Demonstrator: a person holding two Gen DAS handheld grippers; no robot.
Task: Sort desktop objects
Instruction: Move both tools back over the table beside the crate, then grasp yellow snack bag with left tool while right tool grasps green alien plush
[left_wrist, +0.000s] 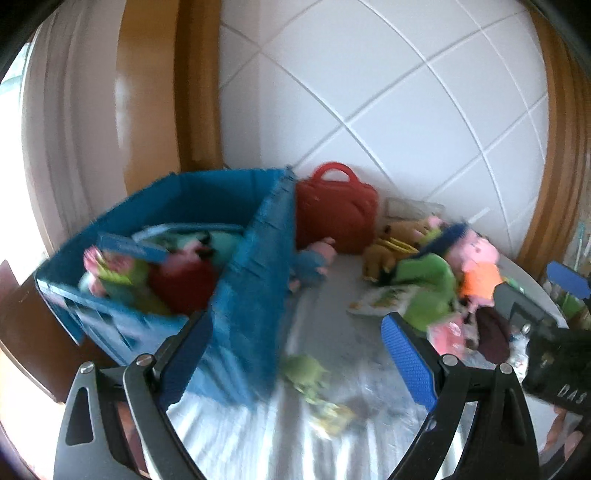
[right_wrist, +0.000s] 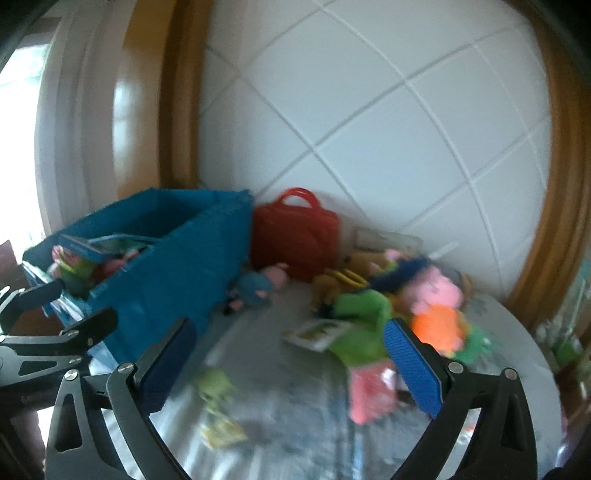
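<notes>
A blue fabric bin (left_wrist: 255, 280) stands at the left of the table and holds several plush toys (left_wrist: 122, 273); it also shows in the right wrist view (right_wrist: 177, 266). A pile of plush toys lies at the right: a green one (left_wrist: 428, 288) (right_wrist: 362, 325) and a pink pig in orange (left_wrist: 476, 266) (right_wrist: 436, 310). A small green toy (left_wrist: 306, 373) (right_wrist: 214, 387) lies on the cloth between the fingers of both grippers. My left gripper (left_wrist: 295, 354) is open and empty beside the bin. My right gripper (right_wrist: 288, 365) is open and empty above the table.
A red case (left_wrist: 336, 218) (right_wrist: 299, 236) stands against the tiled wall. A blue-clad plush (left_wrist: 314, 262) (right_wrist: 255, 288) lies by the bin. A pink packet (right_wrist: 373, 391) and a card (right_wrist: 317, 332) lie near the pile. The round table's edge (right_wrist: 524, 332) curves at right.
</notes>
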